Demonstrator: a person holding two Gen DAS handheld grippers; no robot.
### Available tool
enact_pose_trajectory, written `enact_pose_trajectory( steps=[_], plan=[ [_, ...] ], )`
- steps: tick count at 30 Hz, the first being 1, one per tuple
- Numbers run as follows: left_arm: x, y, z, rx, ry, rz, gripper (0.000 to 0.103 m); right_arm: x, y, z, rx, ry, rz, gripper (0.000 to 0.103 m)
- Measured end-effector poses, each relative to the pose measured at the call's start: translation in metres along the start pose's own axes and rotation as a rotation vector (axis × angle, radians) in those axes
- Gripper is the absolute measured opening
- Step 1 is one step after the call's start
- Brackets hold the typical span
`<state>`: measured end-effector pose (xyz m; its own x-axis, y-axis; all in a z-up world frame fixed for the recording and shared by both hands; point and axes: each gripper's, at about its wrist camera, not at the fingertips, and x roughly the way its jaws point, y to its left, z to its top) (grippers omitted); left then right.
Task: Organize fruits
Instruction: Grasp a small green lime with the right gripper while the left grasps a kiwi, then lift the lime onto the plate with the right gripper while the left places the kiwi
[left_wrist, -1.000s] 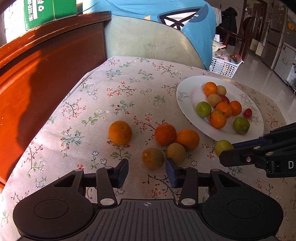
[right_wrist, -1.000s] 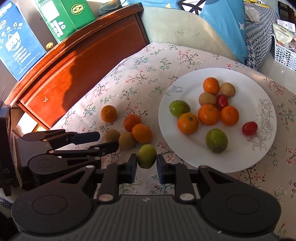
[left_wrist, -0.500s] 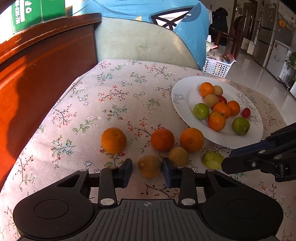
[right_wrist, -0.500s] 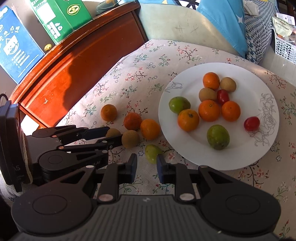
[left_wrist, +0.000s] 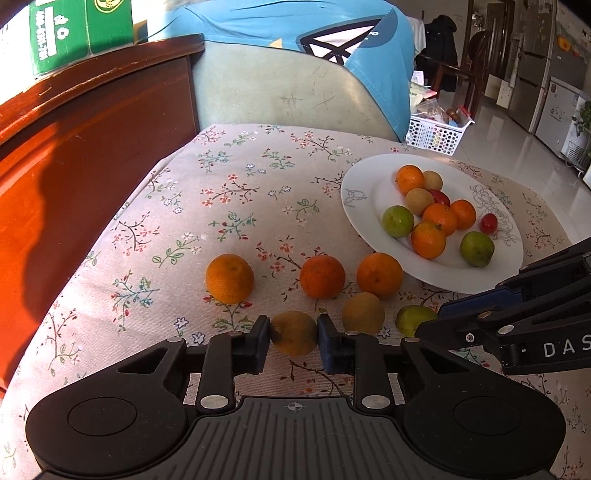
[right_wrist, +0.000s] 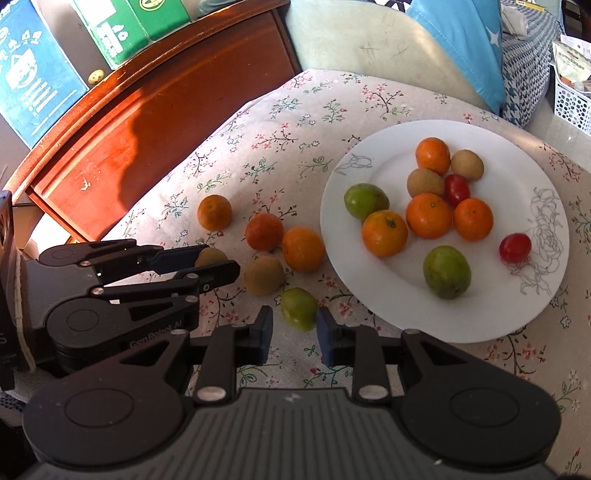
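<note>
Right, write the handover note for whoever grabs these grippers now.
Left gripper: jaws closed on a brown fruit that sits on the cloth.
Right gripper: jaws open, green fruit lying at their tips, not gripped.
Done: ten fruits are on the white plate.
Left: six are off the plate, those two plus three oranges and a second brown fruit; they probably go on the plate too.
</note>
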<state>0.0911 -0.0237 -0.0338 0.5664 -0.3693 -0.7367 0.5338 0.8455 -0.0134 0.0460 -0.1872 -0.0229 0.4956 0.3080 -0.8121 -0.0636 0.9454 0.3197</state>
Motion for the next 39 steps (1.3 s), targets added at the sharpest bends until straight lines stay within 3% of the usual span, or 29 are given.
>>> enact_pose_trajectory(
  steps=[15,19,21,27,33,39],
  plan=[
    [0.002,0.000,-0.002,-0.027,0.006,0.003,0.025,0.007,0.002,0.001,-0.024,-0.006,-0.022,0.021],
    [-0.006,-0.003,0.005,-0.039,-0.032,-0.002,0.025,-0.004,0.002,0.006,-0.006,-0.039,0.005,0.020],
    [-0.010,-0.005,0.010,-0.042,-0.052,-0.002,0.025,-0.011,0.002,0.010,-0.007,-0.061,0.017,0.014],
    [-0.020,-0.012,0.024,-0.062,-0.099,-0.013,0.025,-0.033,-0.006,0.024,0.011,-0.135,0.044,0.014],
    [-0.022,-0.009,0.030,-0.088,-0.110,0.000,0.025,-0.023,-0.019,0.018,0.067,-0.079,0.060,0.019],
    [-0.027,0.001,0.032,-0.136,-0.119,0.016,0.025,-0.006,-0.001,0.004,-0.024,-0.004,0.094,0.023]
  ],
)
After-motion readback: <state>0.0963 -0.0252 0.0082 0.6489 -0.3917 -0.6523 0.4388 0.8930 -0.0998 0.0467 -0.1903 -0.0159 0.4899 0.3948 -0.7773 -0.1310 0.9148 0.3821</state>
